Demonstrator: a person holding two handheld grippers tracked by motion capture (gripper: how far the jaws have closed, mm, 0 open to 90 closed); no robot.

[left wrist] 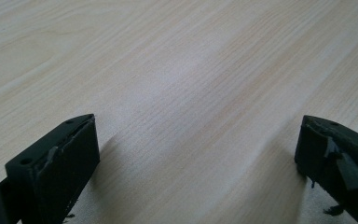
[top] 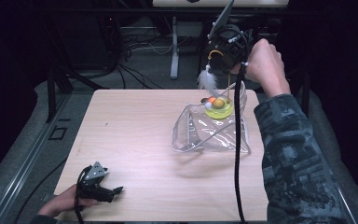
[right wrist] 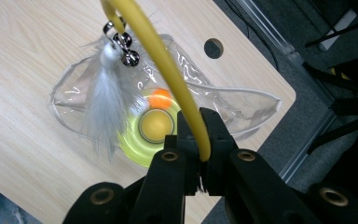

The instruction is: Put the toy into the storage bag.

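Left gripper (top: 114, 192) is just parked at the near left corner of the table (top: 135, 135), jaws wide apart with bare wood between them. Over to the right there's a clear plastic pouch (top: 212, 133) lying open, with a yellow-green disc toy (top: 219, 109) at its mouth, plus an orange ball (right wrist: 160, 98). Right gripper (right wrist: 199, 140) hangs above the pouch, clamped tight on the yellow wand (right wrist: 168, 65) of a cat teaser; its white feather (right wrist: 103, 107) and little bells (right wrist: 123, 44) dangle over the pouch. The wand's top end is cut off in the right gripper view.
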